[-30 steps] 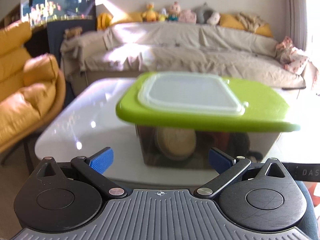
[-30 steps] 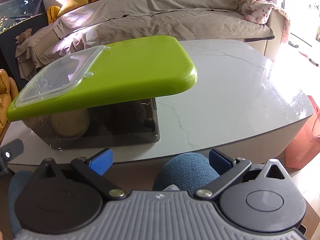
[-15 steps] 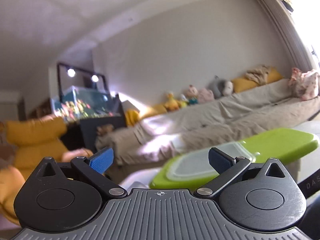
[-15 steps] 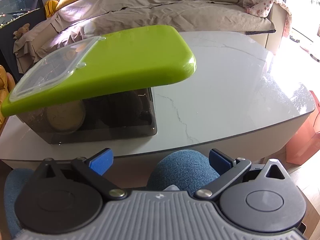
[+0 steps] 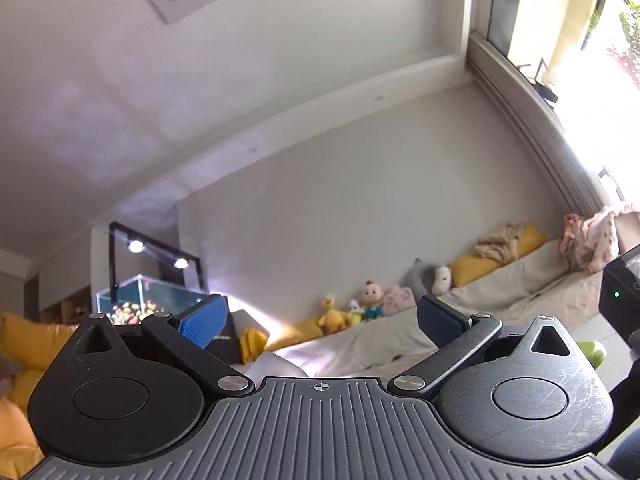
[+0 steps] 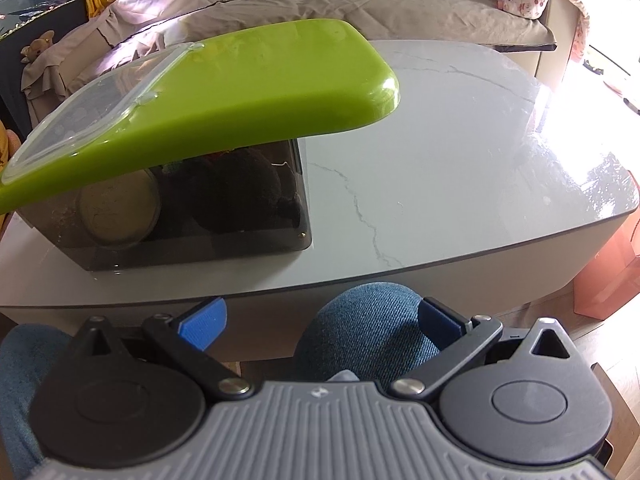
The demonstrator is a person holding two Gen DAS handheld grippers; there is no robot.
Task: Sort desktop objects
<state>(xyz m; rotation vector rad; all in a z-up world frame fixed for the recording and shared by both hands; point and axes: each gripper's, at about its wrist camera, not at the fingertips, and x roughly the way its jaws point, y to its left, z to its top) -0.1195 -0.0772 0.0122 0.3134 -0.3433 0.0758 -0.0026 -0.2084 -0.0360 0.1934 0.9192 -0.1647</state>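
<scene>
A dark see-through storage box (image 6: 200, 216) stands on the left part of the marble table (image 6: 460, 168). A green lid (image 6: 240, 80) with a clear window lies on top of it, overhanging to the right. Several objects show dimly inside, one round and tan (image 6: 118, 210). My right gripper (image 6: 320, 322) is open and empty, held below the table's front edge above the person's knees. My left gripper (image 5: 318, 320) is open and empty, tilted up at the wall and ceiling. Only a sliver of the green lid (image 5: 592, 350) shows there.
The person's knees in blue jeans (image 6: 360, 332) sit under the table edge. A covered sofa (image 6: 360, 4) with plush toys (image 5: 360, 308) runs behind the table. A fish tank (image 5: 140, 298) and a yellow chair (image 5: 24, 344) are on the left. An orange bag (image 6: 612, 280) stands on the floor at the right.
My left gripper has swung up from facing the box to facing the wall and ceiling. My right gripper has dropped and drawn slightly closer to the table edge. Both stay open.
</scene>
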